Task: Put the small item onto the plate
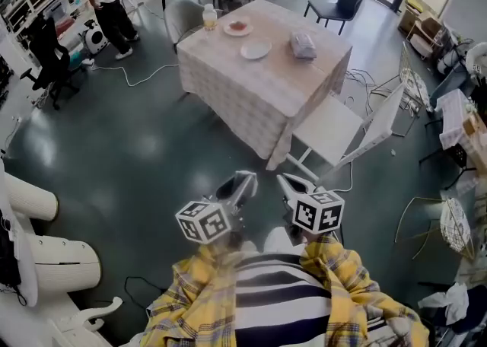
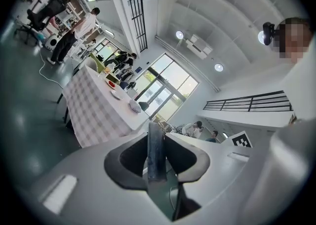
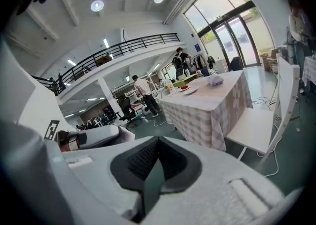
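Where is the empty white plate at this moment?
Head view, upper centre: the empty white plate sits on the checked-cloth table, between the plate holding something red behind it to the left and the pale wrapped bundle to its right.

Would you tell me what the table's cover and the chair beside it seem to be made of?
The table cover looks like matte cloth: pale checks, hanging down past the edges. The chair seems hard, smooth and white, perhaps painted wood or plastic: flat rigid seat, thin straight frame.
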A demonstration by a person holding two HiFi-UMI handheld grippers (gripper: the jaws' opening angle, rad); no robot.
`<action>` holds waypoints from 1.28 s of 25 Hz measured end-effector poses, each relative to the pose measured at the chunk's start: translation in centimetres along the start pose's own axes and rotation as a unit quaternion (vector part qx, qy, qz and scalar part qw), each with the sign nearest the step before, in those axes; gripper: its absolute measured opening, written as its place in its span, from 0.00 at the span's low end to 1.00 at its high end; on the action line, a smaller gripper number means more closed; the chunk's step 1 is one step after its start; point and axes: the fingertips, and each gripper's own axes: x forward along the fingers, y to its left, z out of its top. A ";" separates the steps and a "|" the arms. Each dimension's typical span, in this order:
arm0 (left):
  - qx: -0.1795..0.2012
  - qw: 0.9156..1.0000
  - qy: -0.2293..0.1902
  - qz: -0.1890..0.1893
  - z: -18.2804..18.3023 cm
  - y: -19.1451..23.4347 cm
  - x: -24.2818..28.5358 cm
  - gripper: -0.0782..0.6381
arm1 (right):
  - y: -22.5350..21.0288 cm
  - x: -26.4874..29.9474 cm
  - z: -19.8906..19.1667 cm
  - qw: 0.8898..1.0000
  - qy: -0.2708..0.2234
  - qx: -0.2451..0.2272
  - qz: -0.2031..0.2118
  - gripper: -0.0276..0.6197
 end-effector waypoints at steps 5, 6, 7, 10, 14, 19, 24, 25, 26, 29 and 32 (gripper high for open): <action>0.005 1.000 -0.009 -0.008 1.3 0.1 1.1 0.24 | -0.3 0.6 0.9 1.000 0.005 -0.008 -0.006 0.04; 0.006 1.000 -0.010 -0.011 1.6 0.0 1.3 0.24 | -0.4 0.8 1.3 1.000 0.004 -0.011 -0.007 0.04; 0.006 1.000 -0.010 -0.013 1.8 0.2 1.6 0.24 | -0.6 1.1 1.5 1.000 0.005 -0.014 -0.008 0.04; 0.004 1.000 -0.011 -0.008 2.3 1.3 2.1 0.24 | -1.0 2.5 2.0 1.000 0.007 -0.018 -0.011 0.04; 0.001 1.000 -0.013 0.002 3.0 2.8 3.2 0.24 | -1.9 4.1 2.6 1.000 0.008 -0.018 -0.009 0.04; 0.007 1.000 -0.013 0.001 5.0 3.7 6.1 0.24 | -2.9 6.3 5.0 1.000 0.008 -0.025 0.002 0.04; 0.002 1.000 -0.008 0.000 6.2 4.7 10.0 0.24 | -5.2 8.5 7.2 0.999 0.018 -0.036 0.000 0.04; 0.001 1.000 -0.005 0.001 6.4 4.9 10.6 0.24 | -5.6 8.9 7.5 0.999 0.020 -0.039 0.000 0.04; 0.000 1.000 -0.003 0.002 6.5 5.2 11.3 0.24 | -6.0 9.3 7.8 0.999 0.021 -0.039 0.000 0.04; -0.003 1.000 0.002 0.005 6.8 5.9 13.3 0.24 | -7.3 10.3 8.8 0.999 0.024 -0.034 0.004 0.04; -0.005 1.000 0.007 0.007 7.2 6.3 15.3 0.24 | -8.5 11.2 9.8 0.999 0.027 -0.033 0.010 0.04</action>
